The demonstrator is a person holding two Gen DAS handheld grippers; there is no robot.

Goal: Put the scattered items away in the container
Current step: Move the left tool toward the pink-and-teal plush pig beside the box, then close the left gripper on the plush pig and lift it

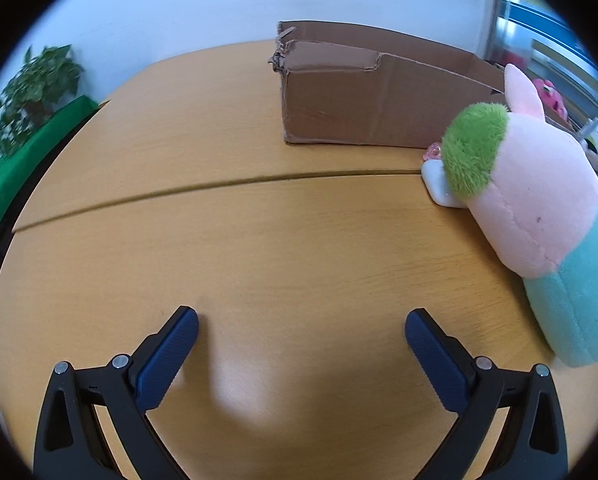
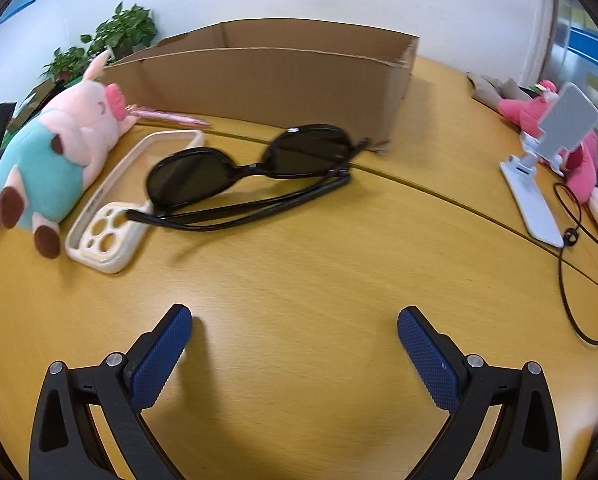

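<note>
A brown cardboard box (image 2: 267, 80) stands at the back of the wooden table; it also shows in the left wrist view (image 1: 363, 108). Black sunglasses (image 2: 251, 168) lie folded in front of it, one arm resting on a cream phone case (image 2: 111, 232). A pink plush pig in a teal outfit (image 2: 55, 148) lies on the left, also seen at right in the left wrist view (image 1: 539, 200). A pink pen (image 2: 171, 117) lies by the box. My right gripper (image 2: 295, 332) is open over bare table before the sunglasses. My left gripper (image 1: 301, 332) is open, left of the pig.
A white phone stand (image 2: 539, 184), a black cable (image 2: 579, 260) and a pink plush toy (image 2: 579, 156) sit at the right. Potted plants (image 2: 115, 36) stand behind the box's left end. A green surface (image 1: 27, 160) borders the table's left edge. A seam (image 1: 219, 188) crosses the tabletop.
</note>
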